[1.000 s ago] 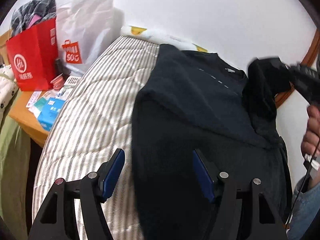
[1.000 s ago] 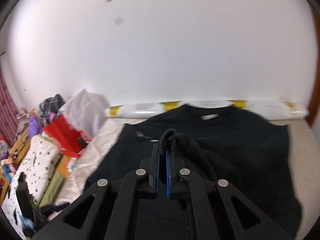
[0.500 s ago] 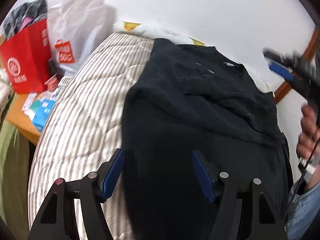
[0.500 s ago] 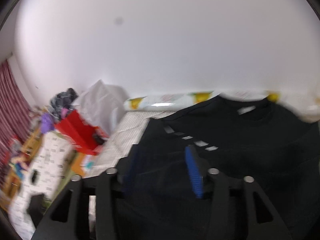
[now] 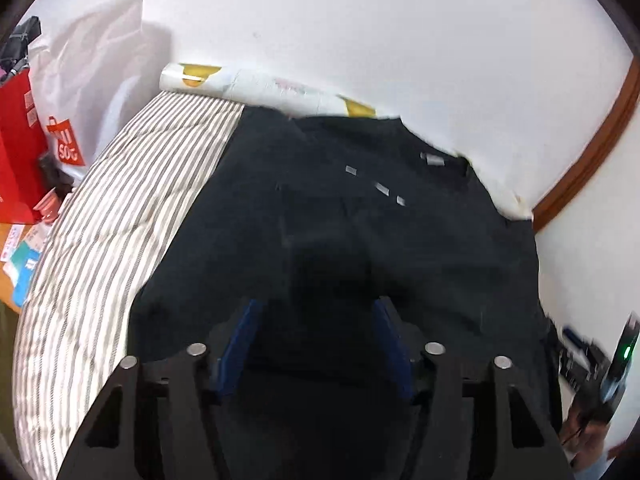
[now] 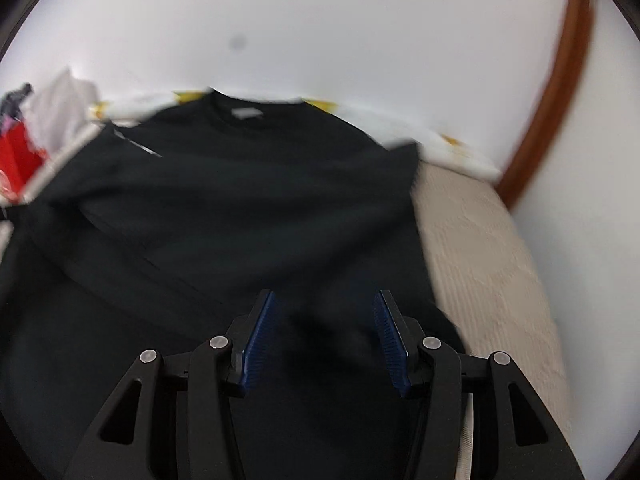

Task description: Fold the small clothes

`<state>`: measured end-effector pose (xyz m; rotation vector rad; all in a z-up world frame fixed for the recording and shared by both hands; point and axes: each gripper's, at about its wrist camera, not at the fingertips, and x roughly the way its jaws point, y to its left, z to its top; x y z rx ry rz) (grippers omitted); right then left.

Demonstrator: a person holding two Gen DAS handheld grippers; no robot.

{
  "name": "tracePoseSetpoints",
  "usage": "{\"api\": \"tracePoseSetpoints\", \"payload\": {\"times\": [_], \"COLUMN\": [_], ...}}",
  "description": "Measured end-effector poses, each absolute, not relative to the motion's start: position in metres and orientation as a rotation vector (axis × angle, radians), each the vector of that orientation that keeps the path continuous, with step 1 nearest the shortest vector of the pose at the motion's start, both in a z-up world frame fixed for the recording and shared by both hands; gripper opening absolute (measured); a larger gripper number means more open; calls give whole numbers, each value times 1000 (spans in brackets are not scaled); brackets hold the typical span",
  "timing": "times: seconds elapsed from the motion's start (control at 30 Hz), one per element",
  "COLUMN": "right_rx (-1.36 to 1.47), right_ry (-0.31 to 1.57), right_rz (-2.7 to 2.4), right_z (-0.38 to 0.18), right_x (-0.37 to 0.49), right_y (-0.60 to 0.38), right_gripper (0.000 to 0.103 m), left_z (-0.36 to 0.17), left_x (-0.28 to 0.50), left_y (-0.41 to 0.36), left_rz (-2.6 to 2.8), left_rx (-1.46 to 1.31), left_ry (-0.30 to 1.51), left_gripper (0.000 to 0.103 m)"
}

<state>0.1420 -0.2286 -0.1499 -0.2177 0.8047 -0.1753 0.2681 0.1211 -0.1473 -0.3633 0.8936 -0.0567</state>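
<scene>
While the black long-sleeved knit top (image 5: 360,240) lies spread on the bed with the striped quilted cover (image 5: 120,220), its collar is turned toward the white wall and its hem comes toward the two cameras. From how it lies, I judge that the folding has only begun: one sleeve seems to be laid across the chest of the top, where a soft ridge of cloth runs slantwise below the collar, but the body is not yet folded in half, and the lower part hangs over the near edge of the bed. The left gripper (image 5: 316,340) hovers over the lower middle of the top; its blue ribbed fingers (image 5: 240,344) are closing, the cloth is below them and not pressed between them, so it holds nothing. The right gripper (image 6: 320,336) stands over the lower right part of the top, near its right side seam, with its fingers apart and nothing gripped. The cloth looks matt, soft and rather thick, with a small pale label (image 6: 246,113) inside the collar and a row of small pale marks (image 5: 376,184) beside it on the chest. Beyond the collar of the top a rolled white sheet with yellow patches (image 5: 260,84) lies along the wall. Left of the top, past the bed's edge, stand a red paper bag (image 5: 16,148) and a white plastic bag (image 5: 88,80).
</scene>
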Motion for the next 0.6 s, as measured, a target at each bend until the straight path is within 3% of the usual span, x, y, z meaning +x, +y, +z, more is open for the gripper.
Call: {"api": "tracePoseSetpoints", "payload": {"times": [0.2,0.3,0.4,0.47,0.6], "right_rx": [-156,-157,-133,-145,-152], "right_ry": [823,822,844,868,845], "right_rz": [-232,-257,-260,-275,-275], "right_z": [-161,-162,-165,-172,-171], "right_x": [138,140,146,151,154], "right_y": [-272,-281,-285,-285,-279], "right_gripper": [50,50,50,50,50], "left_z": [-160,-169,-172,-169,-158], "left_x": [302,312,317,318,317], "left_y": [116,112,106,100,94], "left_rz": [-13,5,15,30,41], "left_rx": [-342,-337,-324,-276,-206], "left_ry": [944,968,977,970,945], "left_gripper": [53,47,37,23,15]}}
